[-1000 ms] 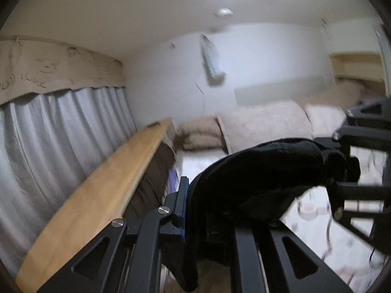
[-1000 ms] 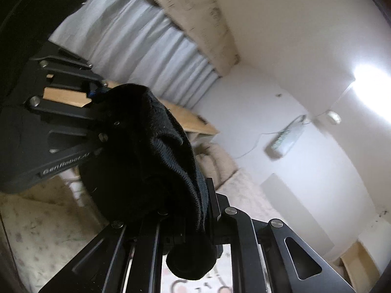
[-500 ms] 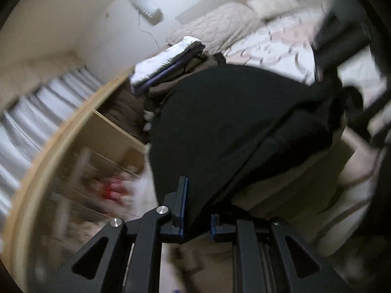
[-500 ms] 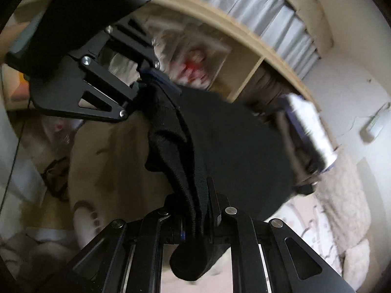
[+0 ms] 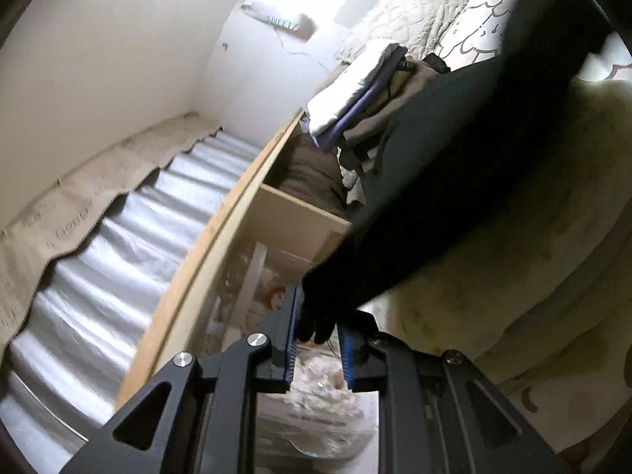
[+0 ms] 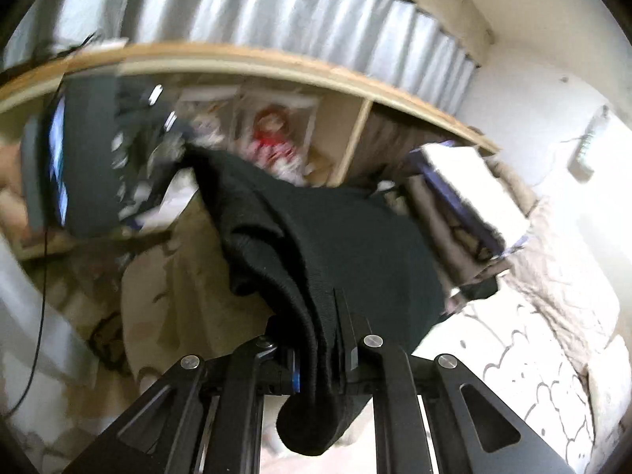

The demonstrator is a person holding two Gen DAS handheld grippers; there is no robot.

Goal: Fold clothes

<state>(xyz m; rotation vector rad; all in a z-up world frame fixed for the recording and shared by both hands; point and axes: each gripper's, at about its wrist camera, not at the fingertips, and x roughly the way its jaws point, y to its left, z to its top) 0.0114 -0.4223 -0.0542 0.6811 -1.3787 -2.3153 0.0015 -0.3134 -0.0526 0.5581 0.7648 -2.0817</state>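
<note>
Knitwear, black and limp, hangs stretched between my two grippers over the pale bedding. The black garment [image 5: 454,150] runs from the near left, where my left gripper [image 5: 318,345] has a narrow corner of it between its blue pads with a slight gap showing on either side, off toward the far right. My right gripper [image 6: 318,359] is pinching a thick bunched edge, several layers gathered, with a roll of cloth drooping below the fingers.

I judge it soft and fairly light, a ribbed knit that sags and creases wherever it isn't supported, and not slippery. The left hold looks thin, so that corner could slide out under a tug. Holding at the corners or hem edges keeps it spread.

A stack of folded clothes [image 5: 355,87] sits farther along the bed [image 5: 553,237], beside the wooden shelf [image 5: 221,233].
</note>
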